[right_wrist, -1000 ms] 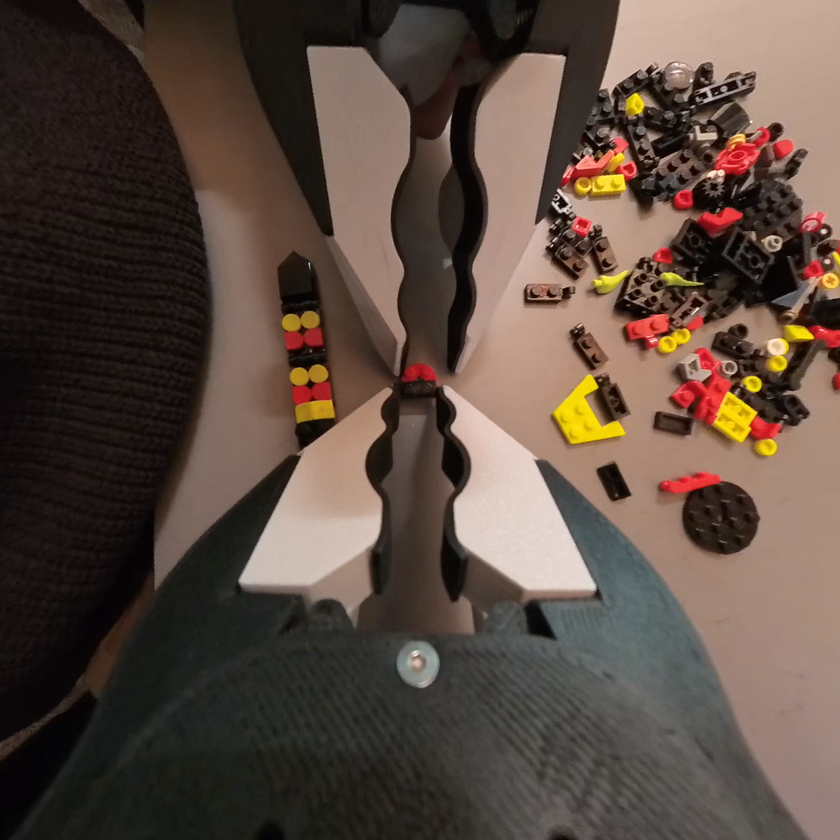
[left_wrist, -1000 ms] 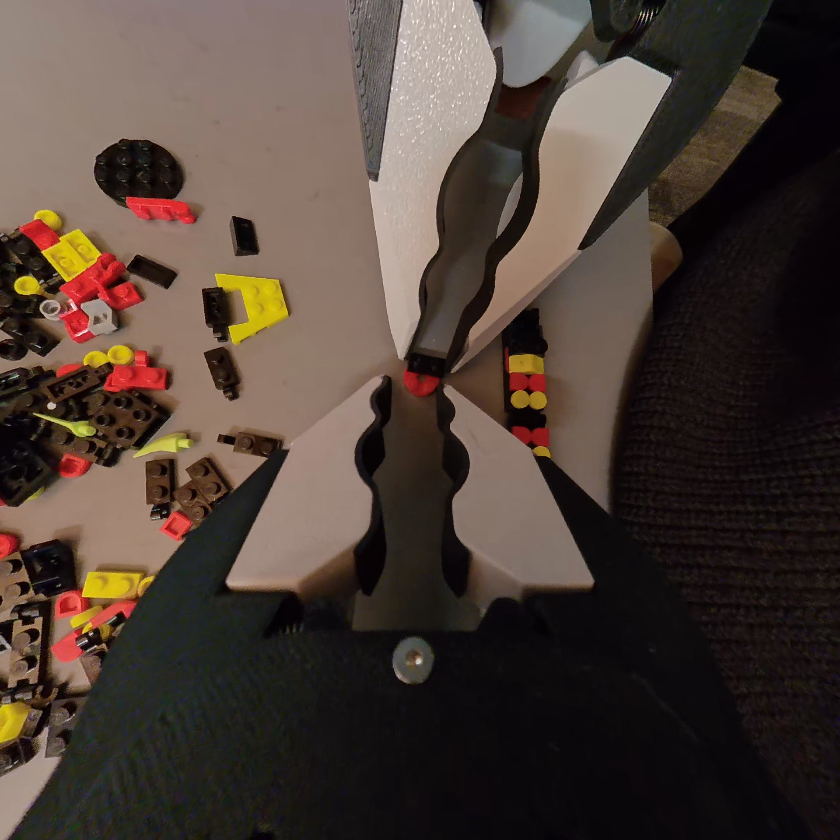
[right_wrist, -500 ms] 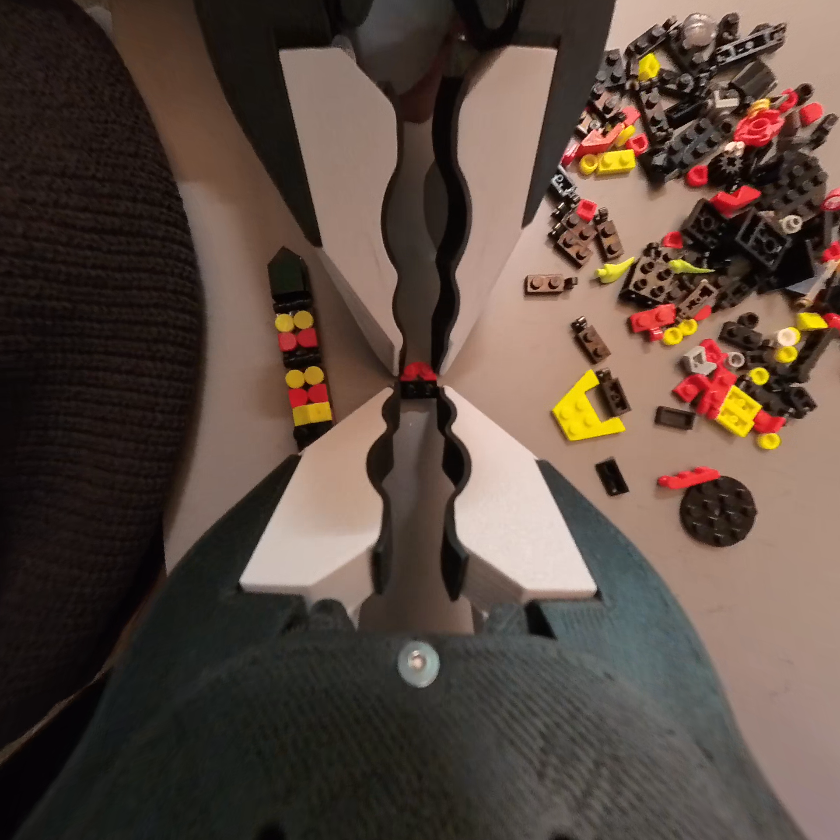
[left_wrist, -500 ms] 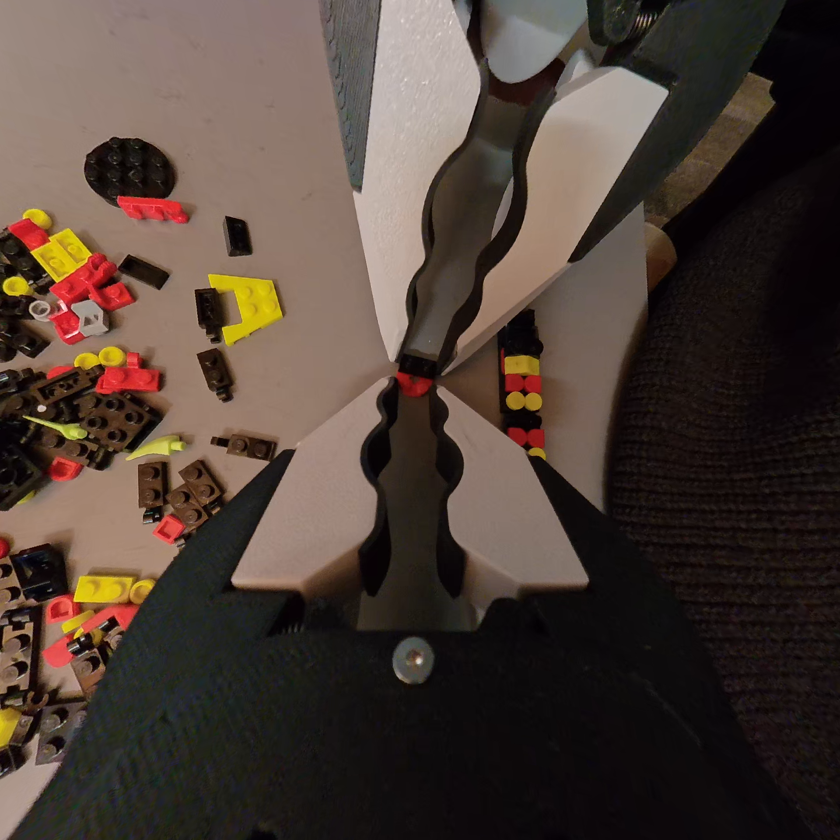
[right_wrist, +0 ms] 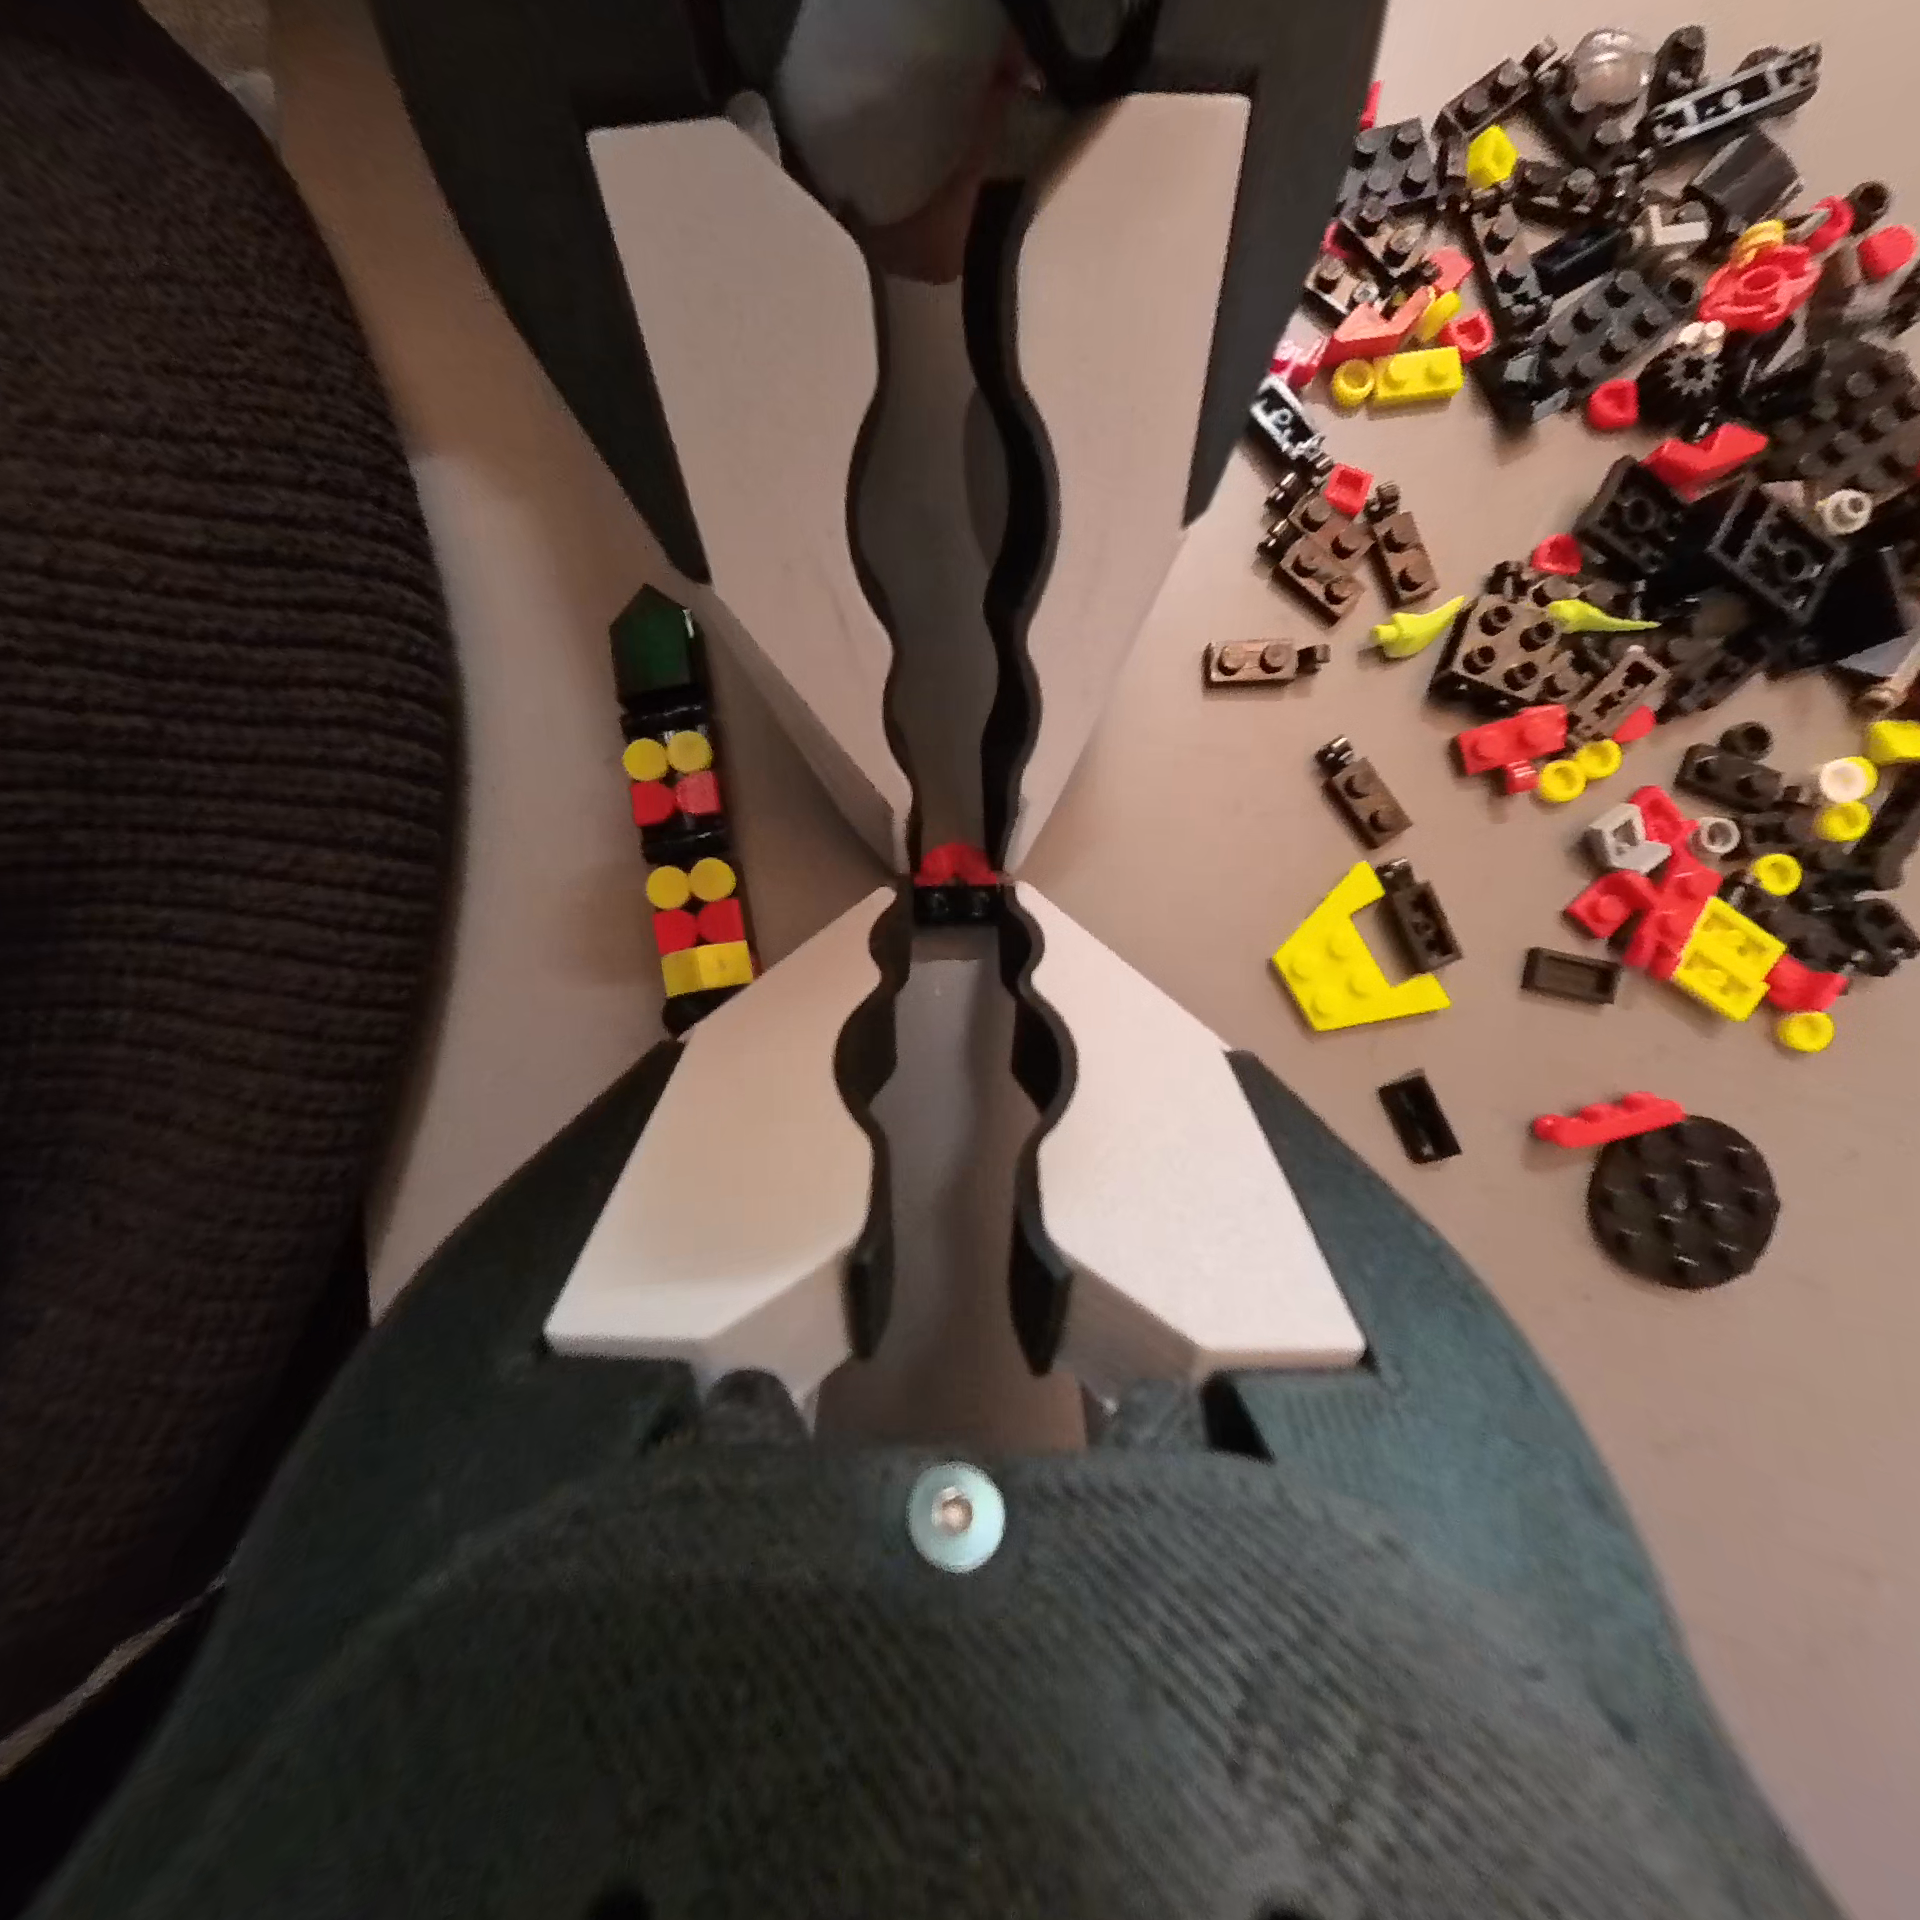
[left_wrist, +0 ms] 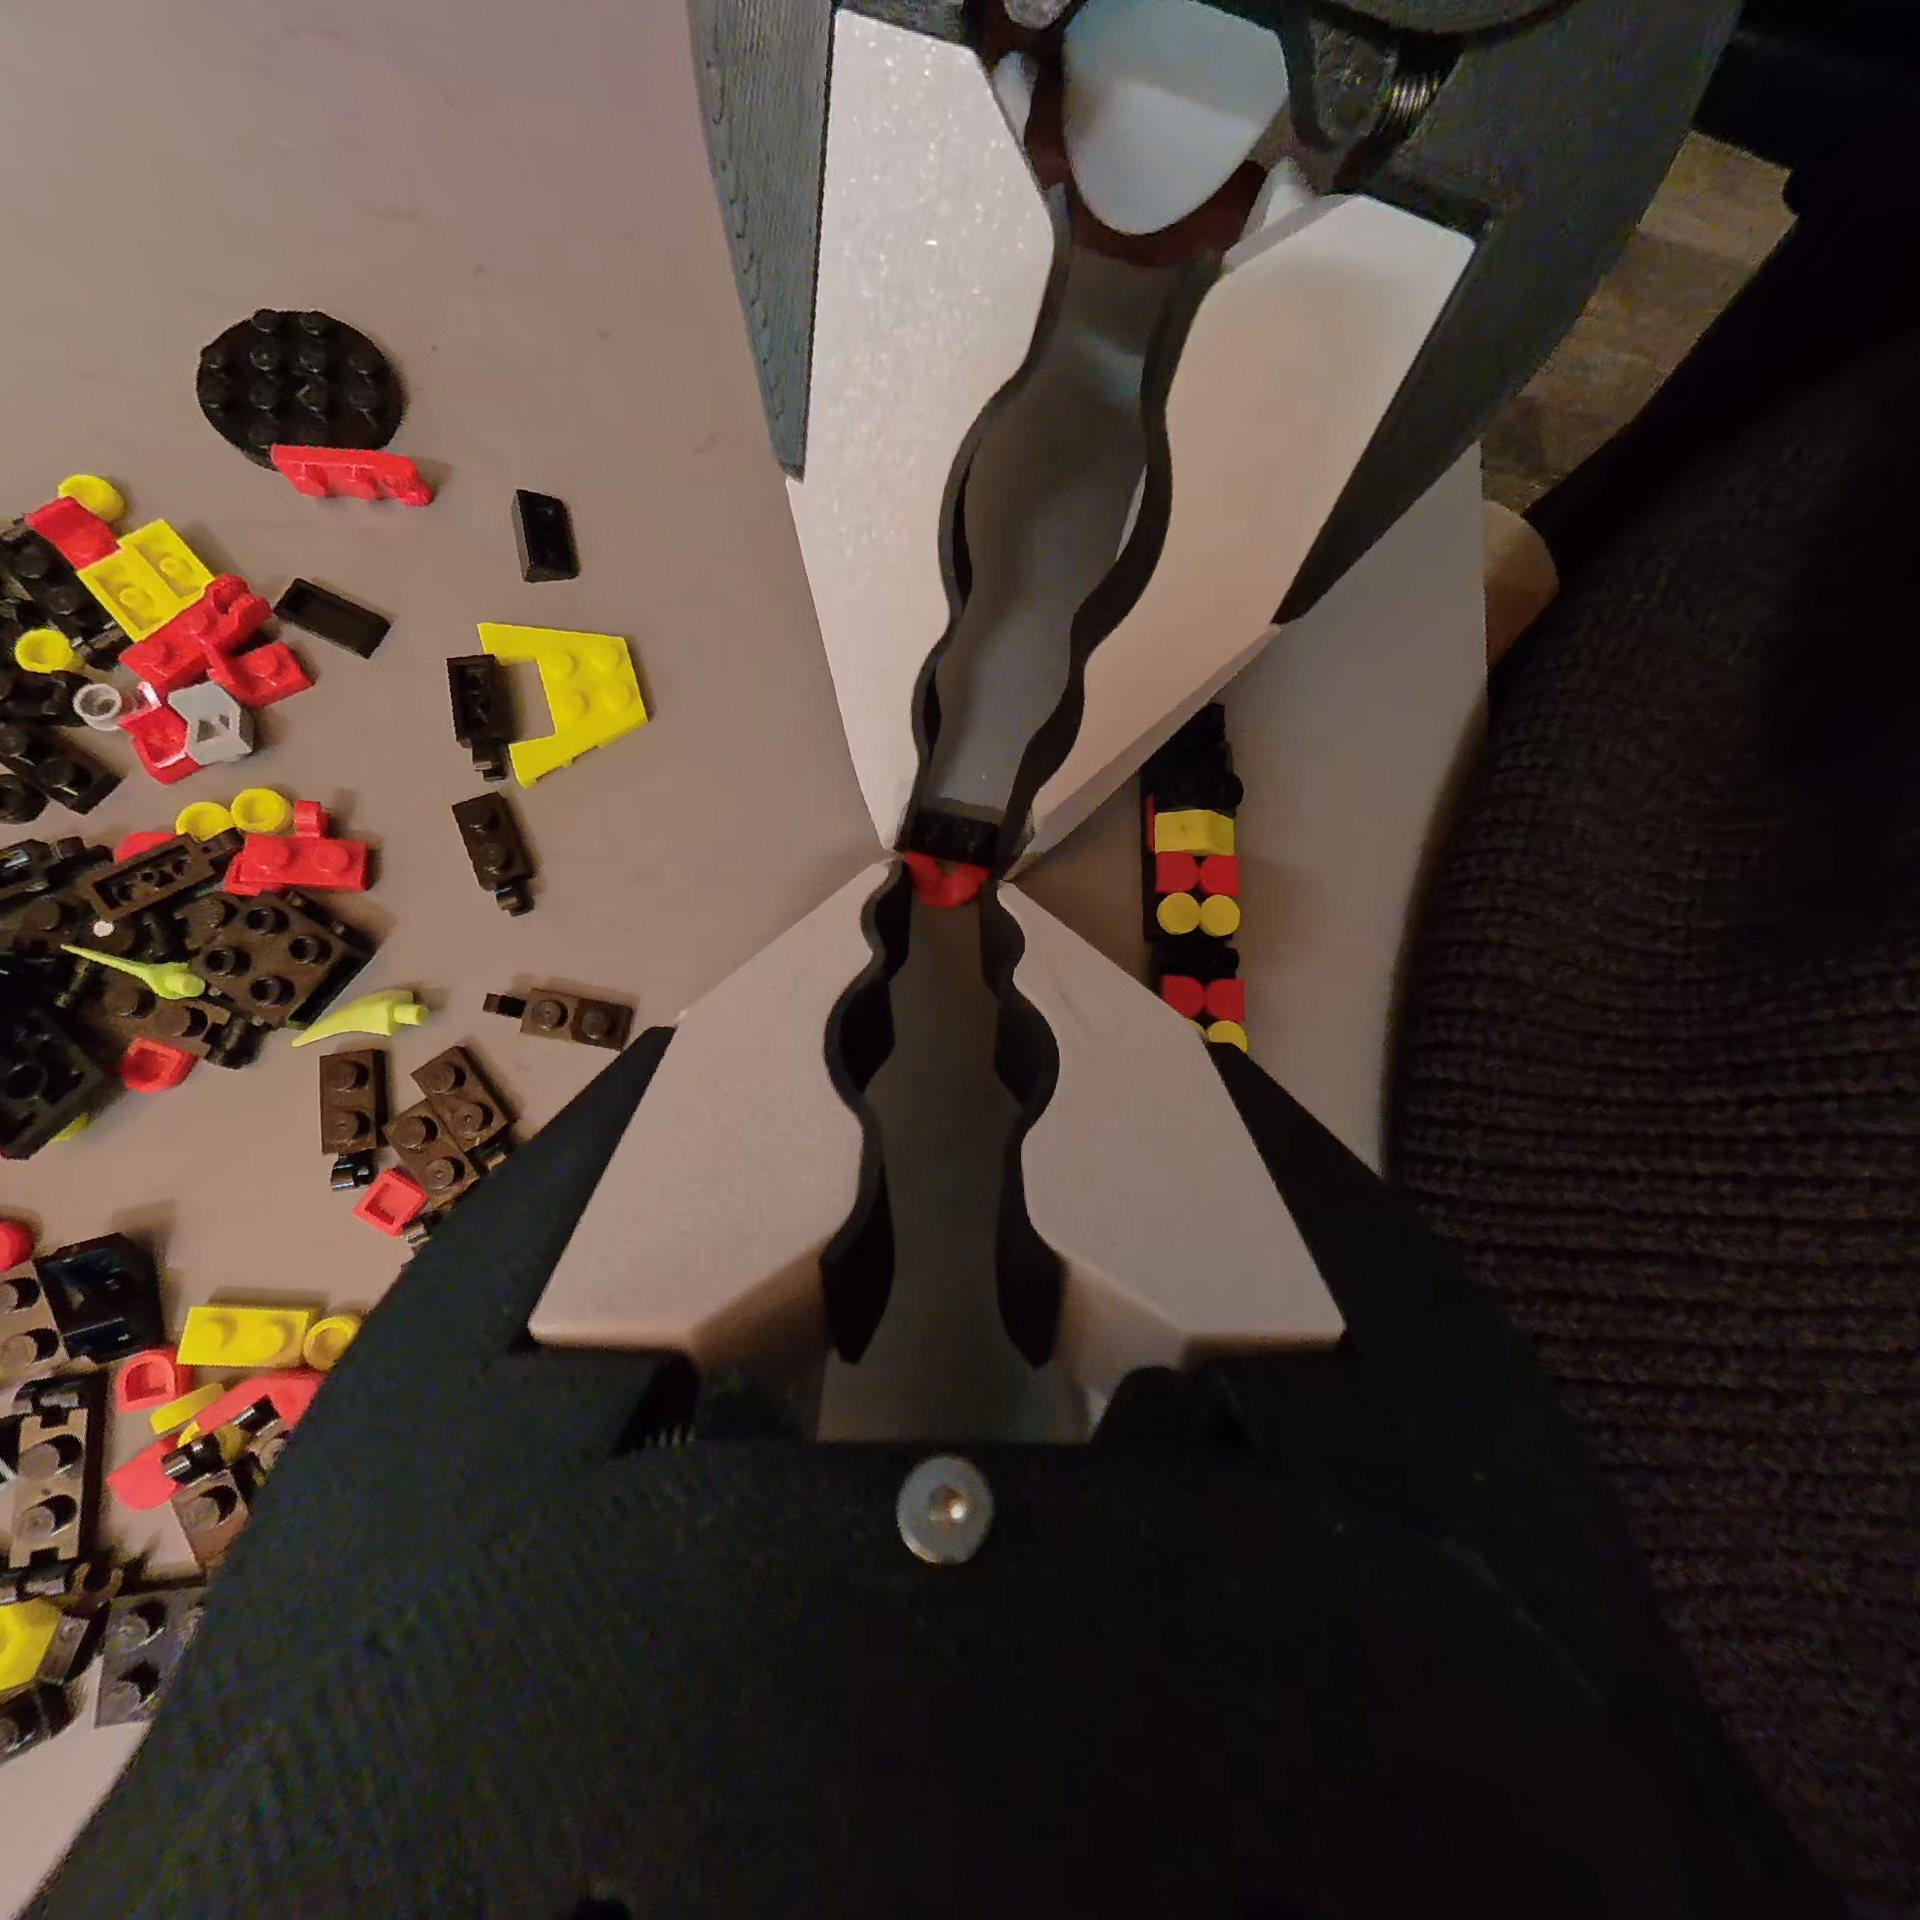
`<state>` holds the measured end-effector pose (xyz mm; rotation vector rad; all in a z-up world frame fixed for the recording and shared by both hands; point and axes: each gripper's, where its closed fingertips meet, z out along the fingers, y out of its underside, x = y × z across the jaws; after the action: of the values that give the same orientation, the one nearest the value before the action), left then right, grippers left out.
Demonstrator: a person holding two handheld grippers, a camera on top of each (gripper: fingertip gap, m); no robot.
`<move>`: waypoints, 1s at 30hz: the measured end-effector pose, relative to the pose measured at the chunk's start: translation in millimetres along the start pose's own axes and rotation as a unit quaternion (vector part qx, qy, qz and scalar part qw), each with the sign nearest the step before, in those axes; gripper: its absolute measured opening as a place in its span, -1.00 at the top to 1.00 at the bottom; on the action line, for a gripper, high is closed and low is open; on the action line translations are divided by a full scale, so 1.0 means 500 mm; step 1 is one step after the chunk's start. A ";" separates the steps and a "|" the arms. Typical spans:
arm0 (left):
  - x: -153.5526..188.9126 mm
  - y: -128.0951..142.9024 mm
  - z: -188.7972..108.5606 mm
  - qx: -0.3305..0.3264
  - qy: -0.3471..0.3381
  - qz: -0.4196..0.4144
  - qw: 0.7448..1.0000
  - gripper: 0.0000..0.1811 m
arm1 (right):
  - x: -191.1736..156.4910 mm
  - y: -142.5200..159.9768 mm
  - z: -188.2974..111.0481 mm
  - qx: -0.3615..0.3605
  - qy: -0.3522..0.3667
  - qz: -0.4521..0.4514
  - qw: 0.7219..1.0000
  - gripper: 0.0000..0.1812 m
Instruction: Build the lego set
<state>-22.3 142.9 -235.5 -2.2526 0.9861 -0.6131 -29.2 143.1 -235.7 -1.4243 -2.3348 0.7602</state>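
Between my two tips, my left gripper (left_wrist: 943, 891) pinches a red piece (left_wrist: 941, 883) and my right gripper (right_wrist: 956, 902) clamps a black plate (right_wrist: 954, 902), pressed together tip to tip. Just beside them lies the striped build (right_wrist: 686, 821); loose bricks (left_wrist: 156, 883) sit further out.

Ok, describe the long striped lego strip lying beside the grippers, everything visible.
The long striped lego strip is a narrow plastic assembly lying flat on the table, near its edge. A dark pointed piece caps one end; behind it run black bands, paired yellow round studs, red pieces and a yellow plate. No gripper holds it; the right gripper's finger hides its other end.
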 end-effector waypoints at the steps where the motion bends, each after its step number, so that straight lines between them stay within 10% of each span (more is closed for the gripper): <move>1: 0.000 0.000 0.000 0.000 0.001 0.000 1.000 0.89 | 0.000 0.000 0.000 0.000 0.000 -0.001 1.000 0.83; 30: 0.001 0.000 0.001 0.002 0.005 -0.008 1.000 0.89 | 0.006 -0.002 -0.018 0.015 -0.012 0.046 0.999 1.00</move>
<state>-21.5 142.6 -235.5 -2.2578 0.9708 -0.6331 -26.6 148.1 -227.9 -1.5275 -2.2788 0.8367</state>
